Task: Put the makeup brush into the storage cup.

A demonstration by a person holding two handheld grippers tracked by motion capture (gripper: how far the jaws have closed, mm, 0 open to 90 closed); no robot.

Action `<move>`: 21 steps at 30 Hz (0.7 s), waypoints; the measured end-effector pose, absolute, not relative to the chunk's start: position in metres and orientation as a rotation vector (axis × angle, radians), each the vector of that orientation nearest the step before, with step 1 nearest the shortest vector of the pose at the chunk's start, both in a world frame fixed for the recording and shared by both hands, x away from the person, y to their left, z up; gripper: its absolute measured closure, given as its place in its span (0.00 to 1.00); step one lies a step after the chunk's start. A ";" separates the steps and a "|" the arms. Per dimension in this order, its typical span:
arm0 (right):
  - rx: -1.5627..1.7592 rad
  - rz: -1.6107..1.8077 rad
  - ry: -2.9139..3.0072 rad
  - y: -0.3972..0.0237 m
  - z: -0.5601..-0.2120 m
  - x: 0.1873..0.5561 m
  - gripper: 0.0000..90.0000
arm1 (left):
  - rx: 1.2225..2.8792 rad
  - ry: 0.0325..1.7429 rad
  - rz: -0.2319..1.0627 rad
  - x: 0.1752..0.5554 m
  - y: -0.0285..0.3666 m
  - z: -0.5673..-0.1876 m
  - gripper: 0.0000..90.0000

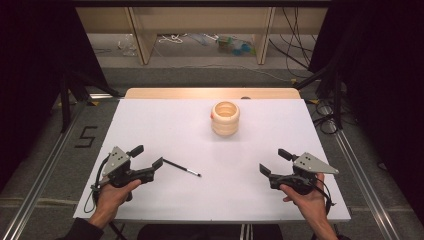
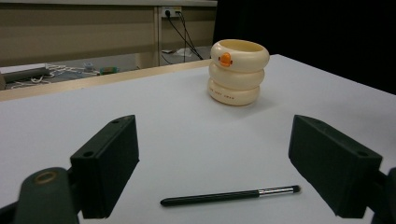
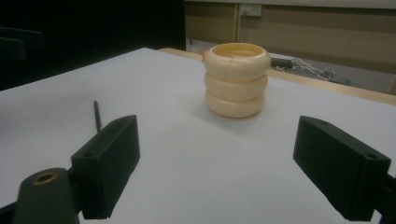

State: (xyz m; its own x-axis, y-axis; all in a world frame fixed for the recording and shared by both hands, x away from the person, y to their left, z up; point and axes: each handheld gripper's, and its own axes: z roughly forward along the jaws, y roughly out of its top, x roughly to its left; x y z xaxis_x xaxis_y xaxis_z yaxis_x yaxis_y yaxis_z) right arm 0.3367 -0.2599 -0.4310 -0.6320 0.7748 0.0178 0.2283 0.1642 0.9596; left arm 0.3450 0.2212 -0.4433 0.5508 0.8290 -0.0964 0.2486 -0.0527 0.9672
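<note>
While the left gripper point(image 2: 215, 177) holds its jaws wide with nothing gripped, the brush point(image 2: 229, 195) lies flat on the bench point(image 1: 165, 125) just before them; the right gripper point(image 3: 219, 182), equally wide and empty, faces the duck-faced cup point(image 3: 236, 79) farther off.

White table point(image 1: 165, 125) bears brush point(image 1: 181, 168) and cream holder point(image 1: 225, 118).

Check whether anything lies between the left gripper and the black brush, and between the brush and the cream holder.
Nothing visible does. The left gripper stands open just short of the brush, with bare table from there to the holder.
</note>
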 end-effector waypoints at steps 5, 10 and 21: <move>0.951 1.481 1.967 -0.259 -0.431 0.337 0.18 | 1.597 0.935 0.609 0.345 0.221 -0.443 0.18; 0.947 1.486 1.959 -0.259 -0.431 0.337 0.18 | 1.598 0.935 0.608 0.345 0.221 -0.443 0.18; 0.945 1.491 1.959 -0.260 -0.432 0.338 0.18 | 1.603 0.949 0.601 0.346 0.220 -0.444 0.17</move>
